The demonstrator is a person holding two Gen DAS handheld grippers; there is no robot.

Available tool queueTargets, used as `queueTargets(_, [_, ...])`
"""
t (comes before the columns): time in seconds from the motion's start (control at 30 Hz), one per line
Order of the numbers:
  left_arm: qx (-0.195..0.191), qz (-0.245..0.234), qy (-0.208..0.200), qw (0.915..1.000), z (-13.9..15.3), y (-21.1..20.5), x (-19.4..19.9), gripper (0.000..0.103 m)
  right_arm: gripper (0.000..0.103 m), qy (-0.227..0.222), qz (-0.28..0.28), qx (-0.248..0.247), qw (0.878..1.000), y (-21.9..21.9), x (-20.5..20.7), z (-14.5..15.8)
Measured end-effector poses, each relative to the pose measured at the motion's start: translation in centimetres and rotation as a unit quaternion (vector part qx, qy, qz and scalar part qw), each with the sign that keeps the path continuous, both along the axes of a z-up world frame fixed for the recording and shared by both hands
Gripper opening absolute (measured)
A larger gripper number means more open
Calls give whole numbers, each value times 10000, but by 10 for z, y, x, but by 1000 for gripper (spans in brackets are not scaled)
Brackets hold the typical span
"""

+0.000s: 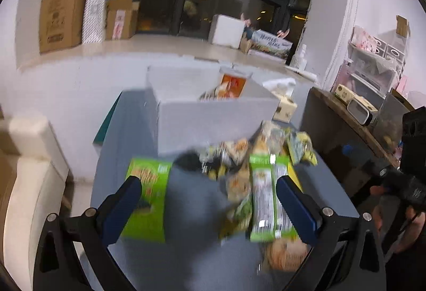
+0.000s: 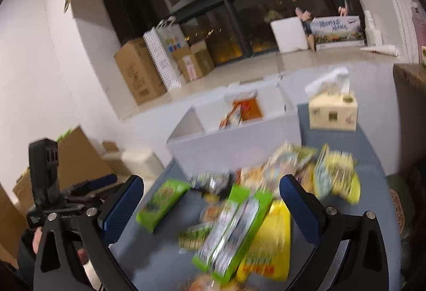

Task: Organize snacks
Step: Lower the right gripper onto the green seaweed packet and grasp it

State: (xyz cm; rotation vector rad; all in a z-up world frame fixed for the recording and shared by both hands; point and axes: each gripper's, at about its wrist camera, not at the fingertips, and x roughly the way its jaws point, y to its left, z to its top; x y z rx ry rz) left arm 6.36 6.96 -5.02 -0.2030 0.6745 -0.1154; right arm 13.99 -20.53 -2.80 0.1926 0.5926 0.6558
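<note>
A heap of snack packets (image 1: 247, 171) lies on the grey table (image 1: 191, 211), also in the right wrist view (image 2: 266, 184). A green box (image 1: 149, 198) lies apart at the left (image 2: 162, 203). A long green-and-silver pack (image 1: 269, 198) lies in the heap (image 2: 234, 227), beside a yellow bag (image 2: 269, 240). Behind stands a white open box (image 1: 213, 115) holding orange packets (image 1: 229, 86), also seen in the right wrist view (image 2: 239, 139). My left gripper (image 1: 210, 200) is open and empty above the table. My right gripper (image 2: 213, 200) is open and empty above the heap.
A tissue box (image 2: 332, 110) stands at the table's far right. A dark wooden shelf (image 1: 346, 115) with small devices stands right of the table. A cream seat (image 1: 29, 174) is at the left. Cardboard boxes (image 1: 64, 6) line the window ledge.
</note>
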Motion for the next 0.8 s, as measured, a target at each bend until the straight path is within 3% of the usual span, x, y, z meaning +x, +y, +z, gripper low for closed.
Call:
queueTargets(0.1, [-12,255,102,9996,-9,8,-27,103,103,25,213,-491,9986,16,-15,-15])
queueTargets(0.3, [70,619,371,9974,-24,34,-56,103,103,108,730,-910,9931,54,-22,-31])
queueTargets(0.5, [102,1038,493,9933,-36,62,-76,103,103,837,1393,-1169,9798,123,1,-47])
queueTargets(0.63, [177,1079,634,9920,-44,68,-78,103,103,1414,1352,-1517,9689,177,28,-64])
queueTargets(0.8, [177,957,781,9922,-53,66,-79,103,103,1761,1175,-1857,9595,232,50,-81])
